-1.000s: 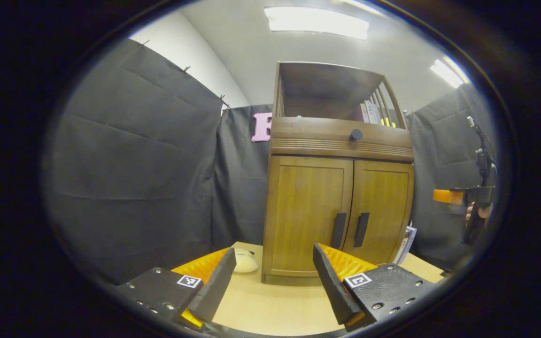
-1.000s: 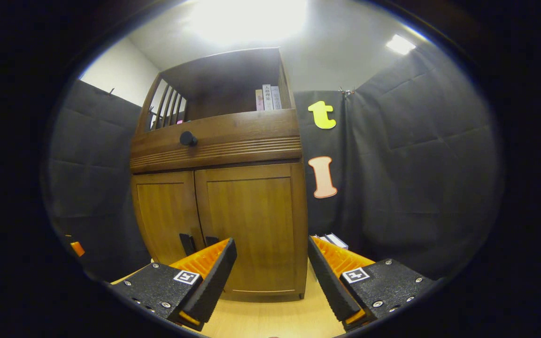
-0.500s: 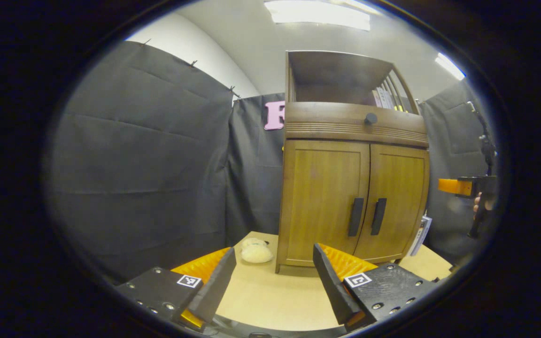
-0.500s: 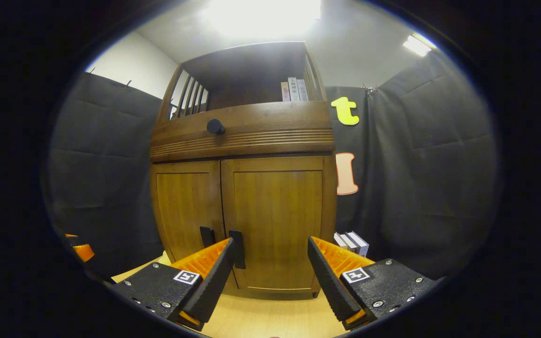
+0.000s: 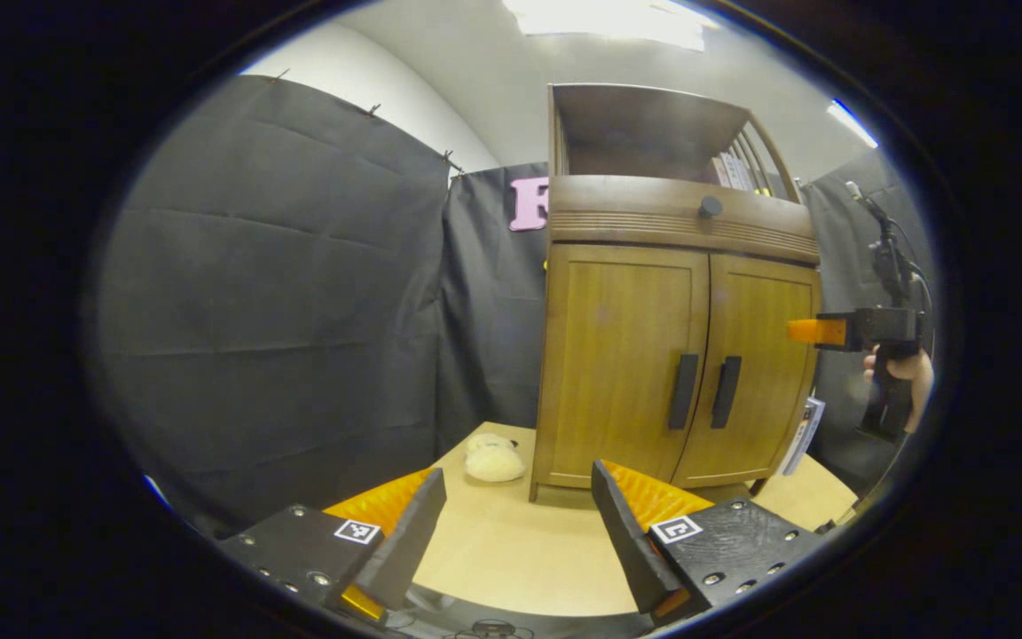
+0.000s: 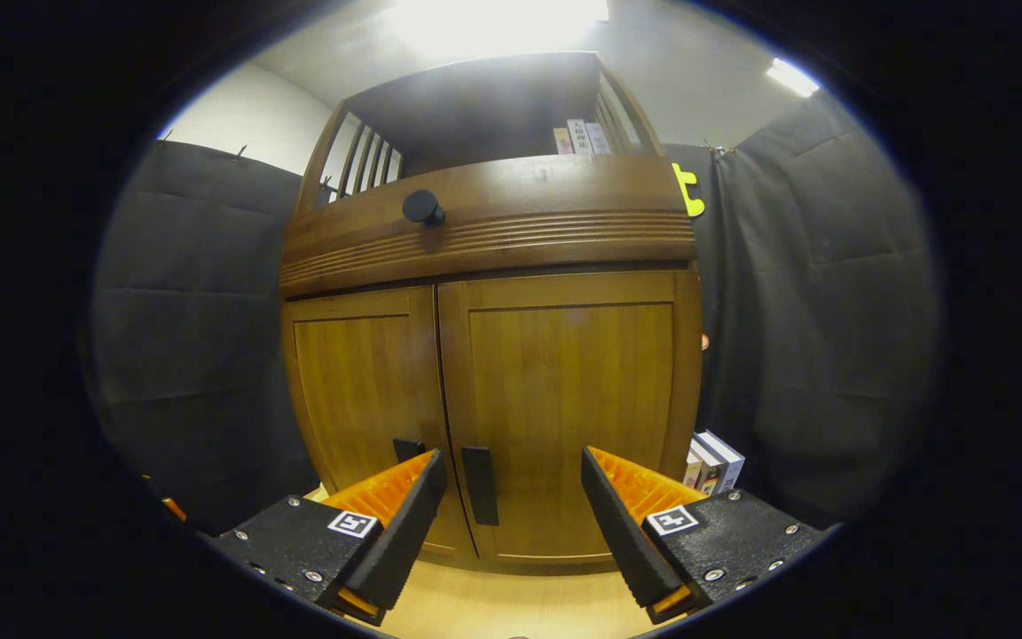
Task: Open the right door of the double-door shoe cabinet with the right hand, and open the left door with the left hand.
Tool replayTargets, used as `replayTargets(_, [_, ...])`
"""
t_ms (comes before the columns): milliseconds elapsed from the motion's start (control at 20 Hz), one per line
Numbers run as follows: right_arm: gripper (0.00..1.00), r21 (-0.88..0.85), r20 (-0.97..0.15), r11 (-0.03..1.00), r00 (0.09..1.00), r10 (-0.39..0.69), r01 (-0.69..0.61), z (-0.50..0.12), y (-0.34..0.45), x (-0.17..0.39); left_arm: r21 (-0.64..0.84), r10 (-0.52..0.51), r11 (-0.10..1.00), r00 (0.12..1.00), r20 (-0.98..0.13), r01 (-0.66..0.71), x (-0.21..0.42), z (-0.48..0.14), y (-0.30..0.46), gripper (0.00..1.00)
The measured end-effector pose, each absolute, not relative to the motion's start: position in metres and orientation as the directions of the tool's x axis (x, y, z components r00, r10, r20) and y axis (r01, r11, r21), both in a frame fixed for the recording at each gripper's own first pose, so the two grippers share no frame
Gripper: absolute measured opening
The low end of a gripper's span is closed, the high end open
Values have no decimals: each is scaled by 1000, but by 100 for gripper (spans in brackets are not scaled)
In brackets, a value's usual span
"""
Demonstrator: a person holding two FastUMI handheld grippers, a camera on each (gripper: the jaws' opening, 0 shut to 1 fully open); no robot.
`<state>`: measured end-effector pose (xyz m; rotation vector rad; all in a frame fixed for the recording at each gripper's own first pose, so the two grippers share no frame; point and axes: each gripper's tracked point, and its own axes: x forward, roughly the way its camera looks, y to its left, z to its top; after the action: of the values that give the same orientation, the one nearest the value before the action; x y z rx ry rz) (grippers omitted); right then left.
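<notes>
A wooden double-door shoe cabinet (image 5: 653, 293) (image 6: 493, 355) stands on a light wooden table (image 5: 511, 550), both doors closed. The left door (image 5: 622, 355) (image 6: 369, 417) and right door (image 5: 764, 373) (image 6: 573, 408) each carry a dark vertical handle: left handle (image 5: 683, 391), right handle (image 5: 726, 391) (image 6: 480, 485). My left gripper (image 5: 515, 524) is open, well short of the cabinet's left front. My right gripper (image 6: 511, 515) is open, close before the right door, its handle showing between the fingers. In the left gripper view the right gripper (image 5: 817, 331) is held by a hand (image 5: 915, 373) beside the right door.
A drawer front with a round dark knob (image 5: 710, 208) (image 6: 422, 207) runs above the doors, under an open shelf holding books. A pale fluffy object (image 5: 493, 461) lies on the table left of the cabinet. Books (image 6: 711, 460) lean at the cabinet's right side.
The right gripper has moved closer to the right door, whose handle now lies between its fingers. The left gripper has drawn back and leftward, so the cabinet sits further right. Both stay open.
</notes>
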<state>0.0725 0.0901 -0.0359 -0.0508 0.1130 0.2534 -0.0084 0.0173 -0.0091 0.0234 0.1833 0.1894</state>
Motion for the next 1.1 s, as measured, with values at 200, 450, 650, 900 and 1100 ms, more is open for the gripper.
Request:
replayTargets(200, [94, -30, -136, 966, 958, 252, -258, -45, 109, 102, 37, 214, 977, 956, -200, -211, -10, -13, 19, 94])
replayTargets(450, [94, -46, -178, 969, 957, 230, -242, -71, 129, 136, 49, 270, 963, 933, -237, -266, -16, -13, 24, 98])
replayTargets(650, [94, -70, -220, 972, 954, 202, -222, -96, 141, 163, 77, 304, 953, 919, -249, -295, -15, -4, 22, 98])
replayTargets(900, [89, -72, -283, 970, 938, 202, -230, -122, 149, 182, 81, 302, 953, 919, -253, -291, -21, -6, 22, 98])
replayTargets(1100, [68, -51, -315, 974, 929, 192, -219, -132, 155, 190, 98, 292, 956, 924, -246, -276, -20, -4, 19, 98])
